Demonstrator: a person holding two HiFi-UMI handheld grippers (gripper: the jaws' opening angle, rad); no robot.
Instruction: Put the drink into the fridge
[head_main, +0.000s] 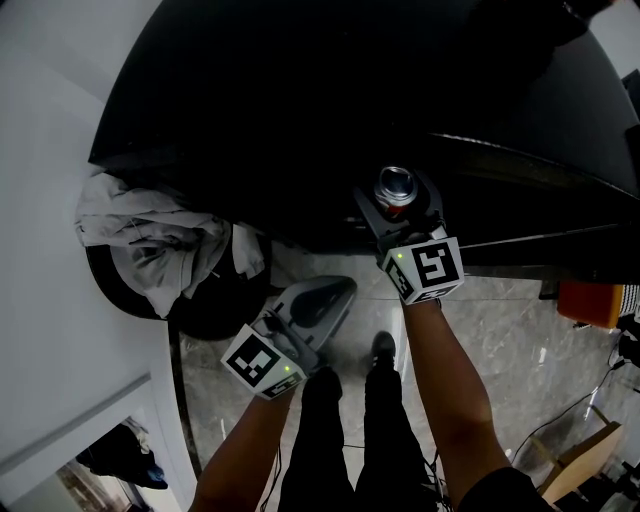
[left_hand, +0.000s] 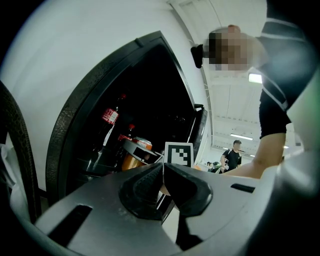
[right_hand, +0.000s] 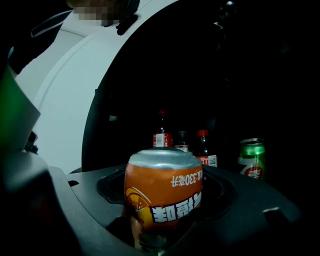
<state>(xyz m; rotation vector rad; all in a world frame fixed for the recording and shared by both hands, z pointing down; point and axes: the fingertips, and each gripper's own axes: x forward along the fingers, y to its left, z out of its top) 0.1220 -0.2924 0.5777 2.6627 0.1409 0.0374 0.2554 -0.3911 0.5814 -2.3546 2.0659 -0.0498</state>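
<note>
Orange drink can (right_hand: 163, 192) held at the open fridge's mouth, not yet set down.
The right hand-held gripper (head_main: 398, 208) pinches the can between its jaws, just in front of the dark fridge (right_hand: 225, 75) interior. The left hand-held gripper (left_hand: 163, 176) hangs lower, its jaws pressed together on nothing. Inside stand cola bottles (right_hand: 162, 136) and a green can (right_hand: 251, 158). The carry looks nearly done. The next move, I judge, is easing the can forward onto a free shelf spot clear of the bottles, then letting go.

left gripper (left_hand: 163, 169) closed, fridge (left_hand: 75, 117) open
</note>
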